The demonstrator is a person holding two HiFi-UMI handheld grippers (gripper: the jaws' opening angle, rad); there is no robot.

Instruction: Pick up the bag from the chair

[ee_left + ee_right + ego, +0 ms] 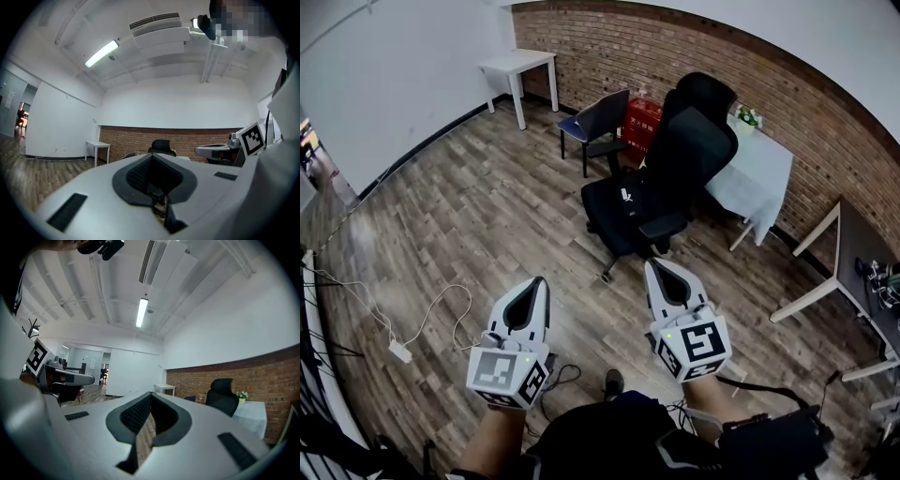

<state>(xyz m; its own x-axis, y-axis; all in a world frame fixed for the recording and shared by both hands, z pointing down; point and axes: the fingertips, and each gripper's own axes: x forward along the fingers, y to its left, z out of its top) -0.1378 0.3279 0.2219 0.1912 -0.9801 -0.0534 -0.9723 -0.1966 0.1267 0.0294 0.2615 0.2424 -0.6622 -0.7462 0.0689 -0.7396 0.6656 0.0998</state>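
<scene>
A black office chair (670, 173) stands in the middle of the room. A dark shape with a small white tag (625, 196) lies on its seat; I cannot tell the bag apart from the black seat. My left gripper (536, 284) and right gripper (659, 269) are both shut and empty. They are held level side by side, pointing toward the chair from a short way off. In the left gripper view the chair's headrest (161, 145) shows over the shut jaws of the left gripper (152, 156). In the right gripper view the chair (224, 397) stands right of the right gripper (151, 395).
A dark blue chair (598, 122) and a red box (643, 117) stand by the brick wall. A cloth-covered table (759, 173) is behind the office chair, a white table (520, 64) in the far corner, a desk (862, 258) at right. A cable and power strip (398, 352) lie on the floor at left.
</scene>
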